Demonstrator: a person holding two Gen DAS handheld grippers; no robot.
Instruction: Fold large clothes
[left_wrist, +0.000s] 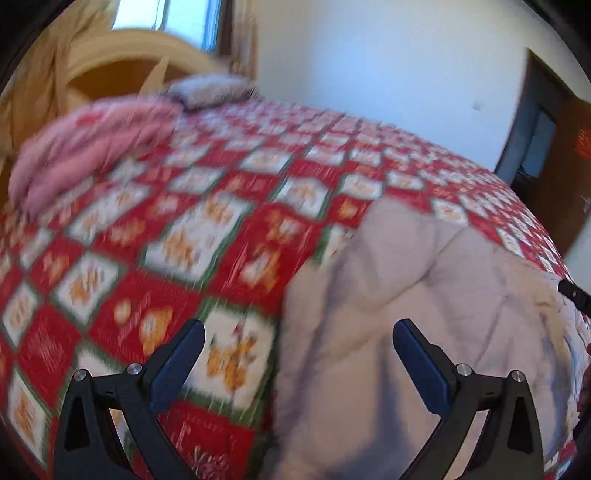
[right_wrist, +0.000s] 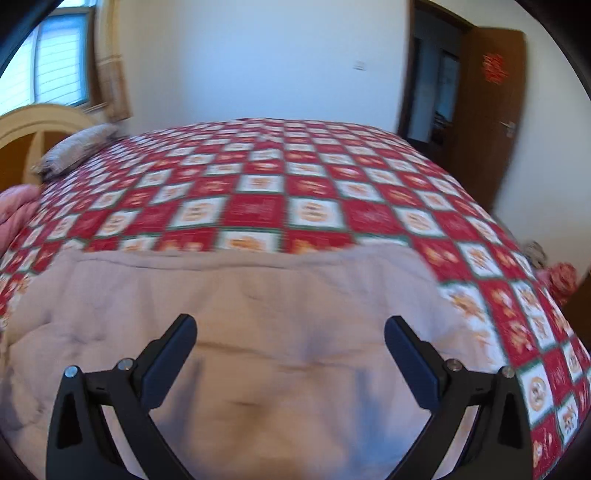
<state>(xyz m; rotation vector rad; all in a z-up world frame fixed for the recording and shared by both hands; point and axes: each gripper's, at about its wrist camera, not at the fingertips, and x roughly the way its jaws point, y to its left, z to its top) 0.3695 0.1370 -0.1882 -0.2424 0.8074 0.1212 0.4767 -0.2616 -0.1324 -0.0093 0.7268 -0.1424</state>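
Note:
A pale grey-beige padded garment (right_wrist: 229, 310) lies spread flat on the red and white checked bedspread (right_wrist: 258, 184), its far edge straight across the bed. My right gripper (right_wrist: 290, 328) hovers over the middle of it, open, nothing between the fingers. In the left wrist view the same garment (left_wrist: 424, 295) fills the lower right, and my left gripper (left_wrist: 298, 332) is open above its left edge, with one finger over the bedspread (left_wrist: 184, 240) and the other over the cloth. Both views are blurred by motion.
A pink folded quilt (left_wrist: 85, 147) and a grey pillow (left_wrist: 214, 86) lie at the head of the bed by the wooden headboard (left_wrist: 122, 62). A brown door (right_wrist: 487, 110) stands open at the far right. Red cloth (right_wrist: 561, 280) sits on the floor beside the bed.

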